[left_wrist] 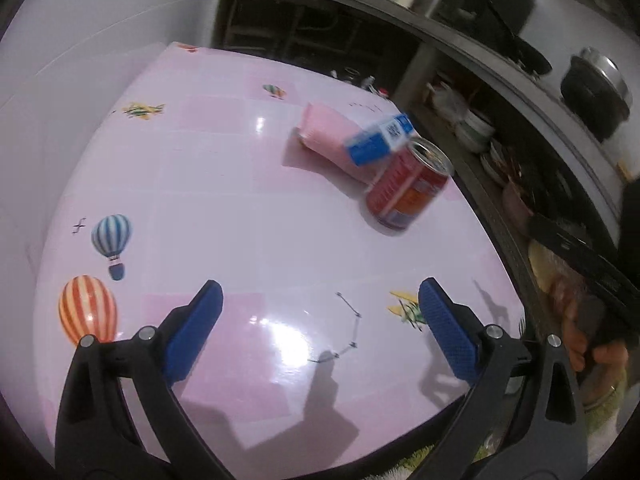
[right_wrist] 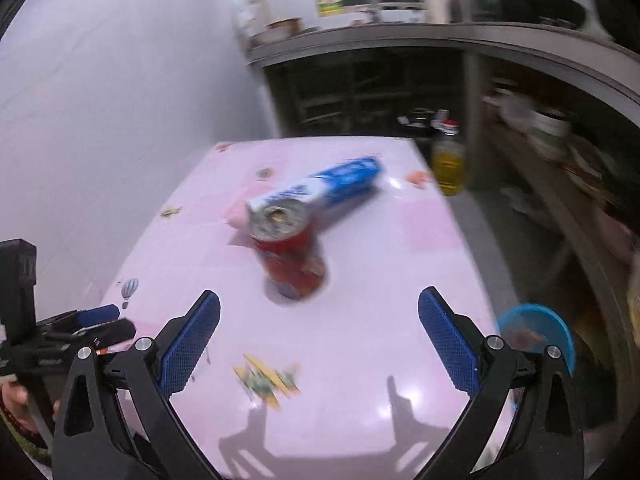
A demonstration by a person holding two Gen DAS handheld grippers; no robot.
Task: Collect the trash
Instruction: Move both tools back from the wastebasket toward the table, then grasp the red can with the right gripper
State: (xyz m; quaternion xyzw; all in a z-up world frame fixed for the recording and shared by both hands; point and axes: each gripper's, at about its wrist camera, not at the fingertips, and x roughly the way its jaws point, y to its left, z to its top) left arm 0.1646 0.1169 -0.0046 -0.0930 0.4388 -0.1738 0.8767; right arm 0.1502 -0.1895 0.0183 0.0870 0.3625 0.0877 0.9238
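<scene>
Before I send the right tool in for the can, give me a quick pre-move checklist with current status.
1. Right tool open, holding nothing: ok.
2. Left tool open, holding nothing: ok.
3. Red can upright on the pink table: ok.
4. Path from right tool to can unobstructed: ok.
5. Blue-and-white box apart from the can: not ok, it leans on the can's rim.
6. Can empty: cannot tell.

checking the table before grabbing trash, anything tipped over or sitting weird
The blue and white carton is askew: it lies tilted, one end propped on the rim of the upright, opened red can, with a pink pack behind. No spill shows on the table.
</scene>
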